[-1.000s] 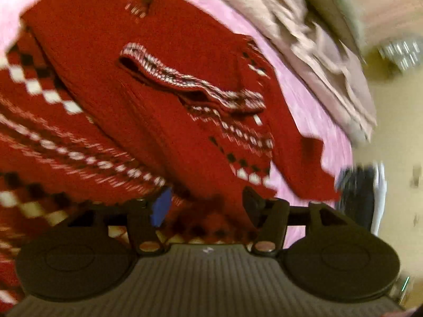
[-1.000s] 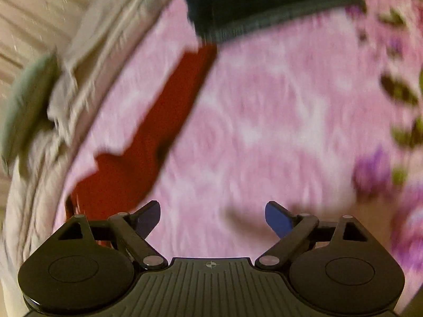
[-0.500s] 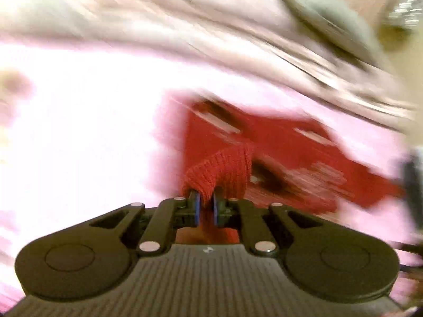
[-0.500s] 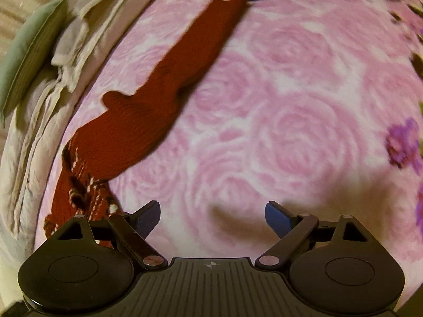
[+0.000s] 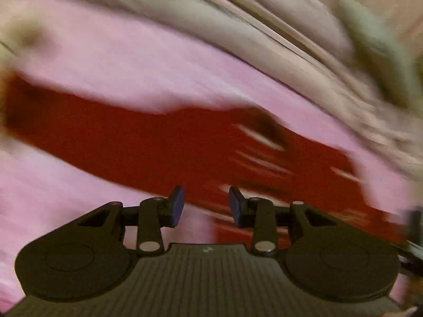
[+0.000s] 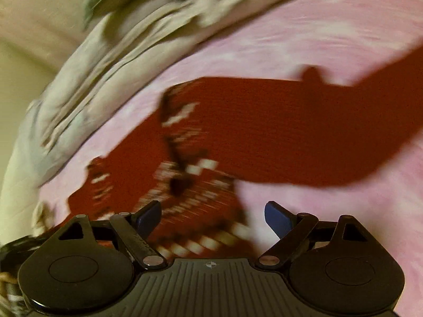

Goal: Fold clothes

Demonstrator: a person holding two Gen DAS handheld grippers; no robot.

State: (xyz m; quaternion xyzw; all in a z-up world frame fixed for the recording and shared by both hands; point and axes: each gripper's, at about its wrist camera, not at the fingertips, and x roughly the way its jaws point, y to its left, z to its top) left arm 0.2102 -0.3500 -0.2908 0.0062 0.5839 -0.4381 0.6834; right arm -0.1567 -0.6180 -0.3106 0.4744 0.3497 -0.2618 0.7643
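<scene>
Your left gripper [image 5: 206, 206] is partly open and holds nothing; your right gripper [image 6: 212, 218] is spread wide, also unladen. The red knitted sweater with white patterning [image 6: 264, 137] lies flat on the pink rose-print bedspread [image 6: 304, 39], beside crumpled beige bedding [image 6: 105, 52].

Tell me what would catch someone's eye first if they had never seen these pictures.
The dark red sweater with its white checked pattern stands out first, spread across the middle of the pink rose-print bedspread. Behind it, along the far edge of the bed, lies a rumpled pile of beige bedding. At the bottom of each view sits a black gripper with blue pads, the left gripper and the right gripper, both open and empty.
</scene>
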